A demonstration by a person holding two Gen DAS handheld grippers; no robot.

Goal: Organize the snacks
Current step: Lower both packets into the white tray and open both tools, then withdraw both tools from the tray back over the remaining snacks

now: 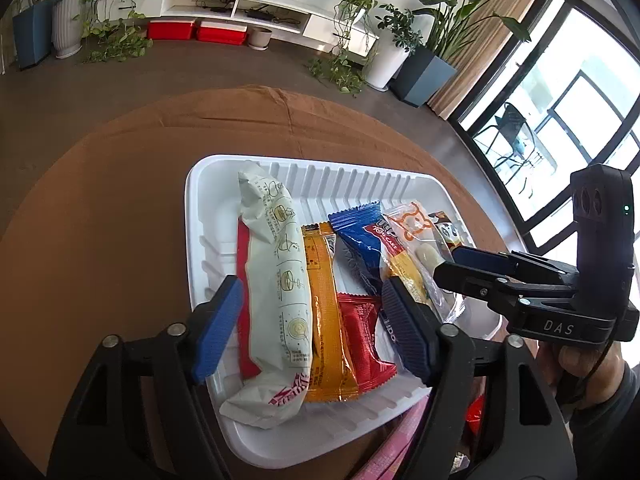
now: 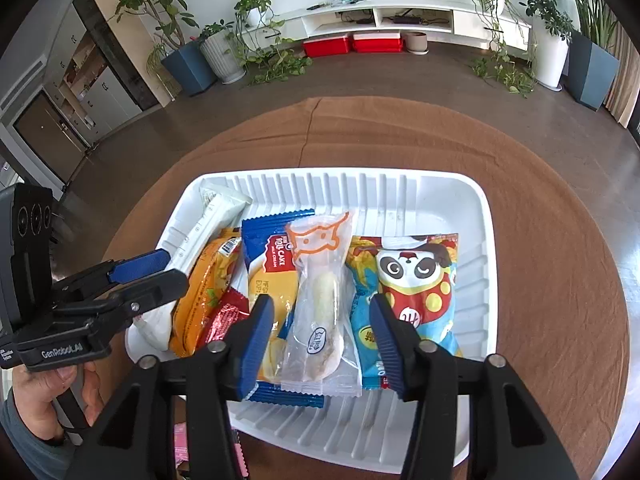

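The left gripper has its blue-padded fingers spread wide, astride the long pale-green wrapped bun and orange packet, gripping nothing. The right gripper is parted either side of the clear-wrapped pastry, not pinching it. All lie in the ribbed white plastic tray on the brown-clothed table.

Far wall: white media shelf; two red boxes beneath. Potted plants flanking. Brown tablecloth creased. Window right.
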